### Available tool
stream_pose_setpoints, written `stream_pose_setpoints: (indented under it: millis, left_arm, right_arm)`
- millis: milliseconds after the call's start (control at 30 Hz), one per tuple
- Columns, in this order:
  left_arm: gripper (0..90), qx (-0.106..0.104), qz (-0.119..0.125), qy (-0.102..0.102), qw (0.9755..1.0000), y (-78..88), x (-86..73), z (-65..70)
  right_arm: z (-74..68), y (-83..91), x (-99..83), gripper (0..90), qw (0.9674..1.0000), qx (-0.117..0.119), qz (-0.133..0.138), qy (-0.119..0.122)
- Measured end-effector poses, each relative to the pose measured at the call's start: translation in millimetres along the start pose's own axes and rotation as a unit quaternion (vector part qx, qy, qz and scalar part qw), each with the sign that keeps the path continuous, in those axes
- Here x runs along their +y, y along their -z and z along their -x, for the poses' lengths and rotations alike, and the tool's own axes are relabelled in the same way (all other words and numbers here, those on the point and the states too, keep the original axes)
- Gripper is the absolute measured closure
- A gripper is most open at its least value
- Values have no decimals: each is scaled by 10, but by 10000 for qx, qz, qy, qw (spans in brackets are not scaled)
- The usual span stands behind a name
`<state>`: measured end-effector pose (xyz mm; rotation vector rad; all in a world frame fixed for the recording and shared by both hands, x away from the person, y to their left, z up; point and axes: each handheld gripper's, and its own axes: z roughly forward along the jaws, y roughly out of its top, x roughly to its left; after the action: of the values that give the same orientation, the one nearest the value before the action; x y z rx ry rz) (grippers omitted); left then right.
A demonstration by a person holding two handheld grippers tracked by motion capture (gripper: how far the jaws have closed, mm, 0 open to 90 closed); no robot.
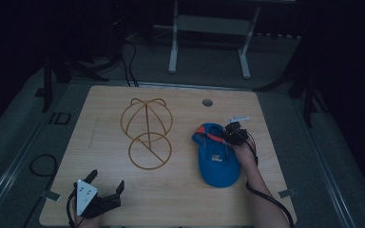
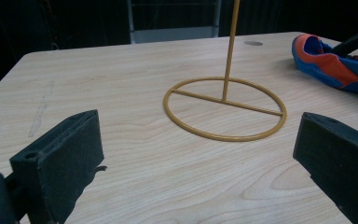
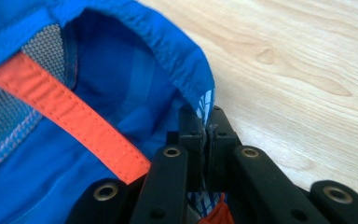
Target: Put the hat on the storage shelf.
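A blue cap (image 1: 217,156) with an orange strap lies on the right half of the wooden table (image 1: 180,199). My right gripper (image 1: 228,135) is shut on the cap's back edge; in the right gripper view its jaws pinch the blue rim (image 3: 200,84) beside the orange strap (image 3: 74,116). A yellow wire stand (image 1: 146,133) rises from a ring base in the table's middle. My left gripper (image 1: 107,183) rests open at the front left corner, its jaws wide apart and facing the stand's ring base (image 2: 224,108), with the cap (image 2: 335,65) off to the right.
A round cable hole (image 1: 207,102) sits near the table's far edge. A white frame (image 1: 209,28) stands on the floor beyond the table. Cables lie on the floor at the left.
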<state>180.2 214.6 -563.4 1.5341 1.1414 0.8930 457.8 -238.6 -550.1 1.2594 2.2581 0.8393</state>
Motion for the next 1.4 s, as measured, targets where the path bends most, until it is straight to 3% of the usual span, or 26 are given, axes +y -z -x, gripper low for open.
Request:
stream_pose_setpoints:
  millis: [200, 267, 700, 1100, 1400]
  left_arm:
    - [17, -3, 10, 17, 10000, 2, 0, -4]
    - [18, 23, 9, 4, 10000, 3, 0, -1]
    - [17, 83, 23, -20, 10000, 8, 9, -4]
    - [17, 62, 32, -33, 10000, 22, 33, 5]
    - [17, -91, -130, -26, 9999, 6, 63, 38]
  right_arm:
    - [-2, 105, -6, 879, 9997, 1, 243, -84]
    - [-8, 214, 18, 880, 9989, 40, 445, -124]
    - [-128, 724, 256, 881, 9944, -1, 1060, 61]
    - [-274, 1226, 412, 881, 9865, 112, 1618, 224]
    - [-297, 1610, 531, 881, 9787, 128, 2026, 296]
